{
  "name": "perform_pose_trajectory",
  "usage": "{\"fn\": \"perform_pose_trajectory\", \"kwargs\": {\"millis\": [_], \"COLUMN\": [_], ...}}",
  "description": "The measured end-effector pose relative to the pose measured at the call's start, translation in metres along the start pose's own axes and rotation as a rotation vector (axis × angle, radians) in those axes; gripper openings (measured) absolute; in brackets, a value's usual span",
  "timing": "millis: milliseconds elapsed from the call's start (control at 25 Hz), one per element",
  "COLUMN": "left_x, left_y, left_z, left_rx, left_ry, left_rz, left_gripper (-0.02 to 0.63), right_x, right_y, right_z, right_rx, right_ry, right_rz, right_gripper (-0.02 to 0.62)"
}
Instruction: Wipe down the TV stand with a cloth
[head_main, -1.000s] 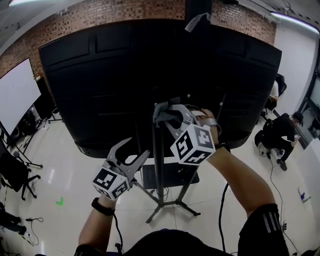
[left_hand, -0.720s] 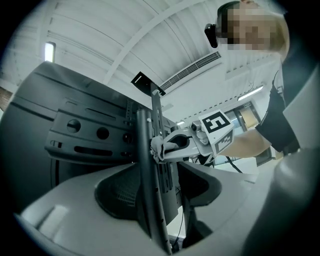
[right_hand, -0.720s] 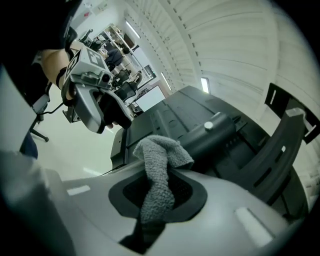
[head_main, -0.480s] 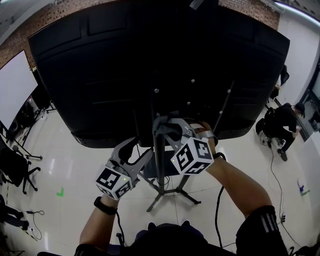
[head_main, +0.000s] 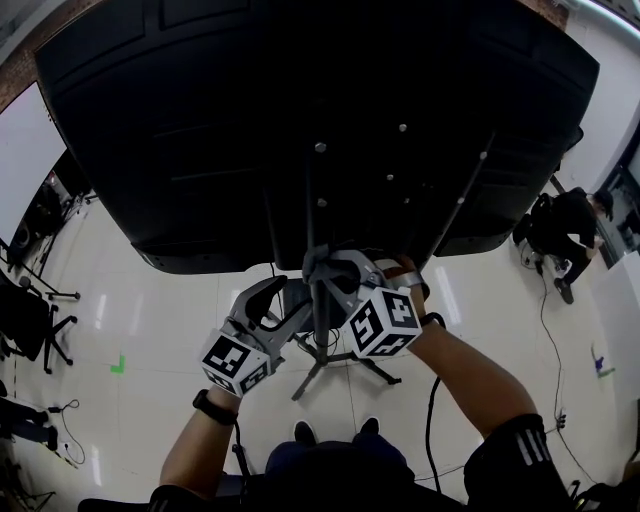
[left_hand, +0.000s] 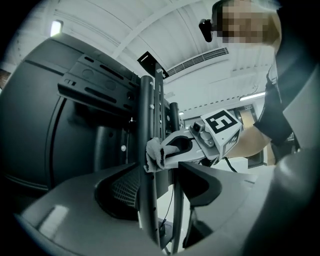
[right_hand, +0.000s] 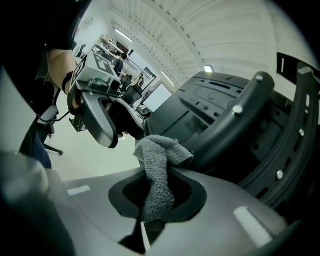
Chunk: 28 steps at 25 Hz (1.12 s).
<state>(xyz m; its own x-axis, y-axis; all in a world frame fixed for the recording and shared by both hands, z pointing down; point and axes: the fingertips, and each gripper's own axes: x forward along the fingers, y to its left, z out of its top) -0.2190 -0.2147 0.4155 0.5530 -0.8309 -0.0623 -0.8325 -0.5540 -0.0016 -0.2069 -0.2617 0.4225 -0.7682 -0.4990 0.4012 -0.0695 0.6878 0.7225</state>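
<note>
A grey cloth (head_main: 318, 266) is pinched in my right gripper (head_main: 327, 272) and pressed against the black upright pole (head_main: 322, 325) of the TV stand, level with the lower edge of the big black TV back (head_main: 300, 120). In the right gripper view the cloth (right_hand: 158, 172) hangs out of the shut jaws of the right gripper (right_hand: 155, 202). My left gripper (head_main: 284, 306) sits just left of and below it. In the left gripper view the pole (left_hand: 146, 125) runs between the spread jaws of the left gripper (left_hand: 156, 186), and the cloth (left_hand: 155, 154) shows beyond them.
The stand's tripod feet (head_main: 345, 365) spread over the glossy white floor beside my shoes (head_main: 305, 432). A person (head_main: 565, 230) sits at the right. Office chairs (head_main: 30, 320) and a whiteboard (head_main: 25, 160) stand at the left. A cable (head_main: 432, 410) trails on the floor.
The right gripper has slid the cloth down the pole towards the TV's lower edge. The left gripper has moved in closer to the pole. The TV back now fills more of the head view.
</note>
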Motion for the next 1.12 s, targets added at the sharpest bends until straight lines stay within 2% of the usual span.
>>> {"fn": "perform_pose_trajectory", "kwargs": {"millis": [240,440,640,840,1120], "left_x": [0.004,0.007,0.009,0.011,0.004], "left_y": [-0.003,0.000,0.002,0.000,0.001], "left_z": [-0.043,-0.080,-0.131,-0.181,-0.271], "left_rx": [-0.035,-0.046,-0.104,-0.165,-0.249], "left_ry": [0.046,0.079,0.131,0.171,0.251], "left_rz": [-0.035,-0.021,0.005,0.017,0.064], "left_gripper": [0.265,0.270,0.272,0.284,0.295], "right_x": [0.022,0.038,0.060,0.086,0.121], "right_y": [0.040,0.073,0.114,0.162,0.232], "right_z": [-0.027,-0.051,-0.083,-0.121,-0.172], "right_rx": [0.039,0.085,0.128,0.127,0.179], "right_ry": [0.001,0.004,0.016,0.040,0.050], "right_rz": [0.071,0.121,0.185,0.245,0.297], "right_gripper": [0.046,0.046,0.046,0.046,0.044]}}
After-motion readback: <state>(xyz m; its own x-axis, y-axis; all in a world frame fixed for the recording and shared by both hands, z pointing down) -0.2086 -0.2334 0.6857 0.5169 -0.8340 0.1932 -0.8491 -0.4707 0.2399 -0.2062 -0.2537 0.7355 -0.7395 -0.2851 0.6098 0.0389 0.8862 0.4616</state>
